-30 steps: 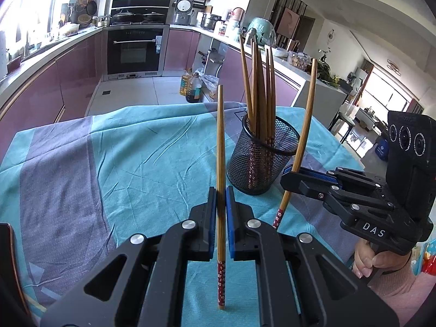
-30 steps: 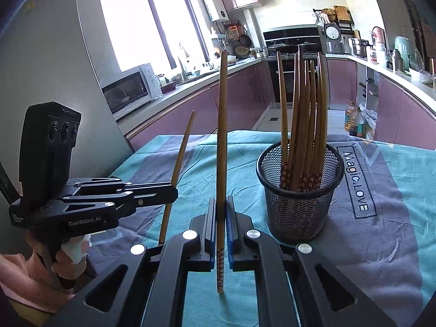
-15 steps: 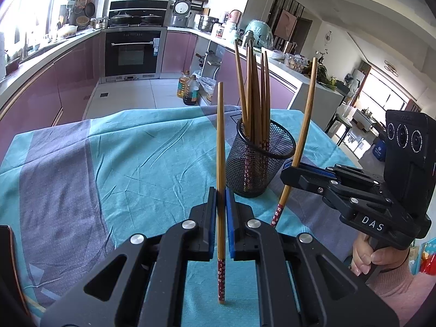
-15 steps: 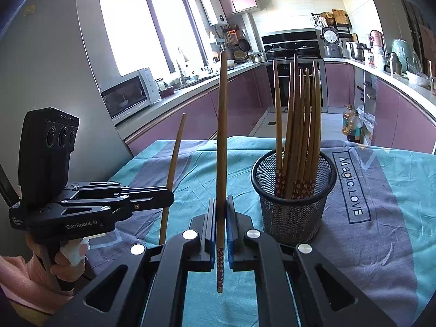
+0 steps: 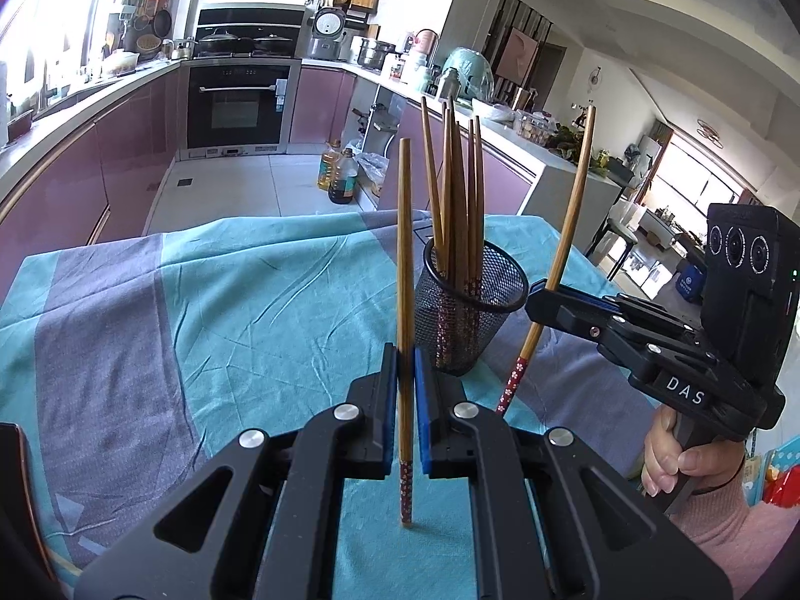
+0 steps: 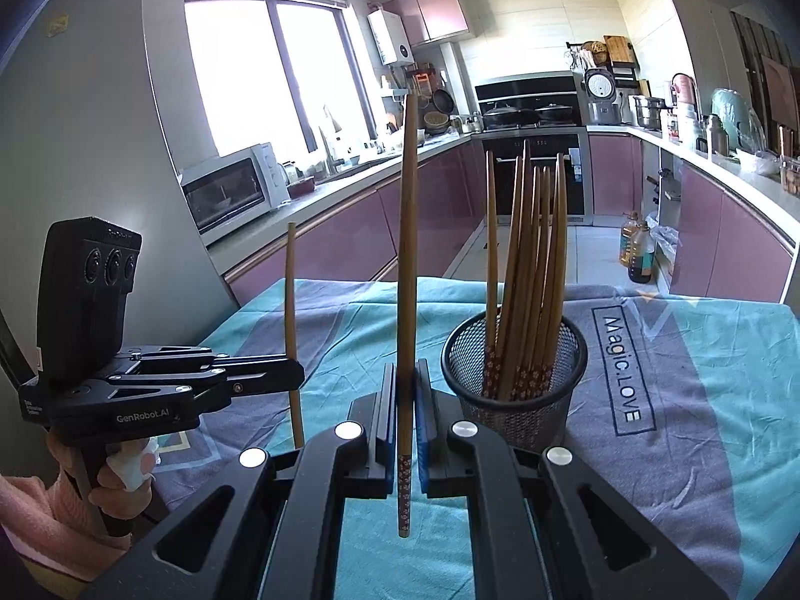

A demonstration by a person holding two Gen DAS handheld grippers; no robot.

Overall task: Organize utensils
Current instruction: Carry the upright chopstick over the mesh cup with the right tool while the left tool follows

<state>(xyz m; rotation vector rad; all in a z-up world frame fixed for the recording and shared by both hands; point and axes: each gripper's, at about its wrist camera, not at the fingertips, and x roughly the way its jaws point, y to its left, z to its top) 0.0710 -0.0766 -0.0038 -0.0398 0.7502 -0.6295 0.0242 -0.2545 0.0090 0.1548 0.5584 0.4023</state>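
One container on the bench (image 6: 725, 400) here, a black mesh cup (image 6: 515, 395), and it's got a bundle of wooden chopsticks (image 6: 530, 275) standing in it, thin tips up and the red flower-pattern ends down at the bottom. I count about seven or eight in there from the right wrist view, but they overlap so much I can't tell the exact number. Two more chopsticks are outside the cup, one per claw. Left claw (image 5: 406, 410) is pinched shut on a single chopstick (image 5: 404, 260), held upright with the patterned end hanging just below the blue pads, over the teal and grey cloth (image 5: 250, 300). Right claw (image 6: 406, 415) is the same deal, squeezed on its own chopstick (image 6: 407, 250), also vertical, patterned end down. From the left view the right claw's stick leans a bit and sits just beside the cup on its right; from the right view the cup is just to the right of the claw, and the left claw is off to the left, apart from the cup. Both sticks are clear of the cup, neither one is over its mouth.
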